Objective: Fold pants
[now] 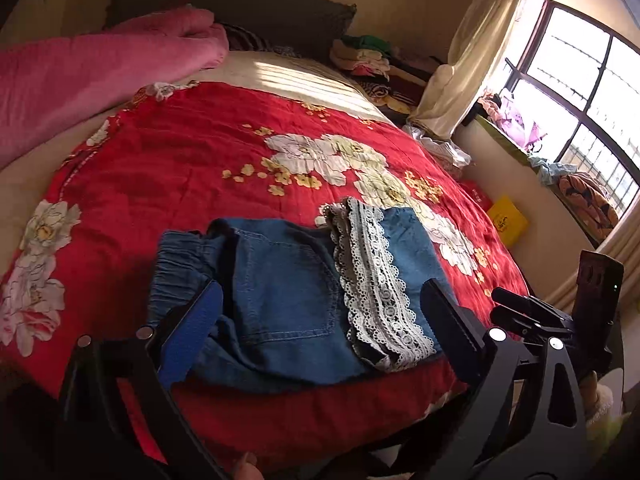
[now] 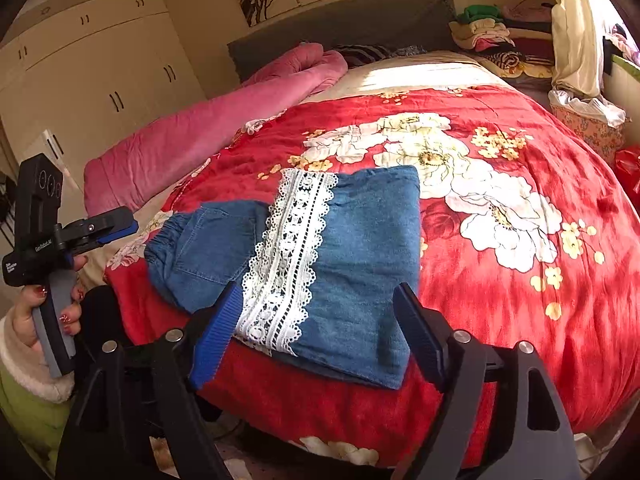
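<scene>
Blue denim pants [image 1: 288,292] lie folded into a compact stack near the front edge of a red floral bedspread [image 1: 192,152]. A white lace trim [image 1: 376,292] runs across the top layer, and the elastic waistband shows at the left. My left gripper [image 1: 320,320] hovers just above the pants, open, with nothing pressed between its pads. In the right wrist view the pants [image 2: 360,256] lie beneath my right gripper [image 2: 320,324], which is also open and holds nothing. A hand holds the left gripper [image 2: 120,224] off the bed's left side.
A pink blanket [image 2: 208,132] lies rolled along the bed's left side. Piled clothes [image 2: 492,36] sit beside the grey headboard [image 2: 344,20]. A wardrobe [image 2: 100,64] stands at the left, and a window [image 1: 580,92] with a cluttered sill and a yellow box [image 1: 506,220] are on the right.
</scene>
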Tool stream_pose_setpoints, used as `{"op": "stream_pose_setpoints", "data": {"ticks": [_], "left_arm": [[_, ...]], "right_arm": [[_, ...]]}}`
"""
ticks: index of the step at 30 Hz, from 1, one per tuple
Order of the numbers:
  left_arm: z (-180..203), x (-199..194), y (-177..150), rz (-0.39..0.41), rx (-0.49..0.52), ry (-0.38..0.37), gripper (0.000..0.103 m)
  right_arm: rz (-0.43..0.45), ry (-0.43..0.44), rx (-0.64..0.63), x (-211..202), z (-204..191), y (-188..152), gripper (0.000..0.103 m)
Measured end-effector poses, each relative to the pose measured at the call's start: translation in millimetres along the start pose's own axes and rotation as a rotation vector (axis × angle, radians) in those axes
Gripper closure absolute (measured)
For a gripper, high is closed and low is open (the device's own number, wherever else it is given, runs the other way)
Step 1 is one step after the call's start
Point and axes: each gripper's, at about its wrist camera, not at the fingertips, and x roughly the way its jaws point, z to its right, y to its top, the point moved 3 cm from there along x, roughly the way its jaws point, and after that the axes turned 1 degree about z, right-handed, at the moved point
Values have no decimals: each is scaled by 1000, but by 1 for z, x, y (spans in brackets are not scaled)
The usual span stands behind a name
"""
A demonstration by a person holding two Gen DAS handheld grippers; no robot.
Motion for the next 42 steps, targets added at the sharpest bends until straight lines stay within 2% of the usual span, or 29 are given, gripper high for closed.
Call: {"op": "stream_pose_setpoints", "data": {"ticks": [6, 12, 16, 27, 31, 42], "left_arm": [[-31, -18, -8, 20, -12, 99, 10], [-59, -18, -20, -9, -73, 132, 10], [-70, -11, -32, -40, -79, 149, 10], [-86, 21, -48, -96, -175, 76, 10], [-91, 30, -49, -100, -207, 63, 10], [-90, 54, -60, -133, -179, 56, 10]], "right_arm": [[7, 16, -46, 9, -21, 20, 18], [-10, 58, -126, 28, -50, 41, 13], [-35, 105, -143, 47, -65, 54, 11], [-154, 160, -238, 112, -99, 78, 10], [-195, 174, -315, 141, -118, 87, 10], [-387, 262, -449, 220, -166, 88, 10]]}}
